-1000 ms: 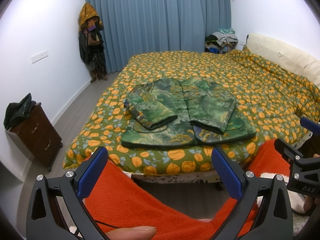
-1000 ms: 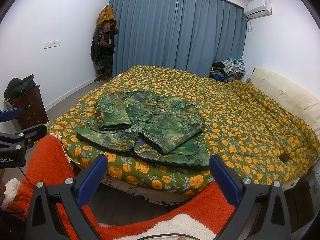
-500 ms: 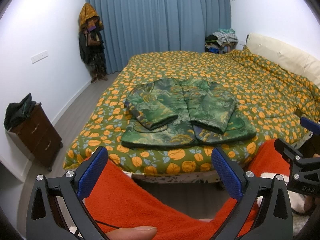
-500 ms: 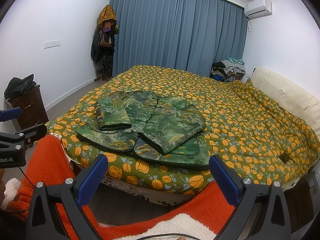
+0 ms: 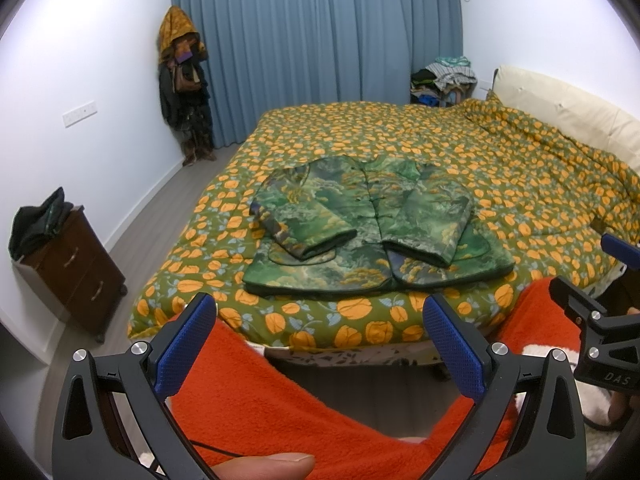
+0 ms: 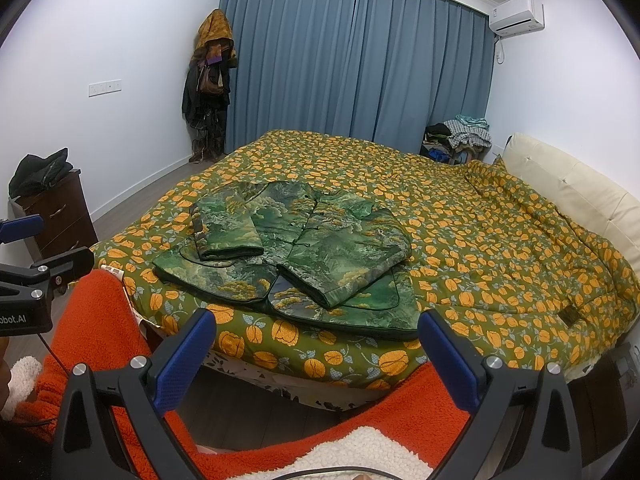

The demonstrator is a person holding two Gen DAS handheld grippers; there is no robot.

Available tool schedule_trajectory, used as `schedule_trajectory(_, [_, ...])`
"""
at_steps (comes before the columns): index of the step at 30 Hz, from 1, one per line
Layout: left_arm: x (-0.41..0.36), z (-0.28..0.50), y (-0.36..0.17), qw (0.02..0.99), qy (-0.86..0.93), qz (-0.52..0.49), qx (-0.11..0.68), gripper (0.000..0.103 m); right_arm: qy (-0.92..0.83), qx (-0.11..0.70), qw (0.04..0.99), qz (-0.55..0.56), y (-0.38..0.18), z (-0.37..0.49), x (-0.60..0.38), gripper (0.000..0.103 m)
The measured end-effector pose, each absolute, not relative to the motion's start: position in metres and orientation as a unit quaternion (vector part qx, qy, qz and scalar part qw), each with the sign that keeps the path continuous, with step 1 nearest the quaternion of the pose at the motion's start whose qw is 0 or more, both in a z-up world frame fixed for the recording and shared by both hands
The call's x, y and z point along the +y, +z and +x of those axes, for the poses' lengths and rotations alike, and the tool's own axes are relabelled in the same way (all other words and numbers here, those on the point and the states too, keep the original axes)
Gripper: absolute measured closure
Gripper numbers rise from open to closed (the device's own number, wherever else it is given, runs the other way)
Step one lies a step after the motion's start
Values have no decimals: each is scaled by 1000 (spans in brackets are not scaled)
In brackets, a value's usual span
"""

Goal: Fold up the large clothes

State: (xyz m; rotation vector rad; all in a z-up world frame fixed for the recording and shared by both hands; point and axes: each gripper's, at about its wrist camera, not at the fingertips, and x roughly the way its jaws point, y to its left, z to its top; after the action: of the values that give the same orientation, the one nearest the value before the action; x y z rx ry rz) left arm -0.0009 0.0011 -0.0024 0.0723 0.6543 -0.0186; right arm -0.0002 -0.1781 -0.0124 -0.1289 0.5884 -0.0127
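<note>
At the centre of the frame we see a green landscape-print padded jacket [image 5: 372, 236] lying flat near the foot edge of the bed [image 5: 520, 184], both sleeves folded across its buttoned front, while our left hand-held gripper [image 5: 320, 344] and right hand-held gripper [image 6: 318, 350] hover spread and empty at the bottom.

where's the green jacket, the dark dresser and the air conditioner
green jacket [image 6: 316, 248], right wrist view, front placket
dark dresser [image 5: 76, 264], left wrist view, drawer front
air conditioner [image 6: 518, 14], right wrist view, front panel
</note>
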Motion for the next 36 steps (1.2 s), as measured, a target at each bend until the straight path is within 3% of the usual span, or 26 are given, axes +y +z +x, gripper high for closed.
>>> schedule_trajectory(36, [-2, -5, -3, 946, -9, 38, 322, 0, -10, 298, 953, -57, -17, 1, -180, 1])
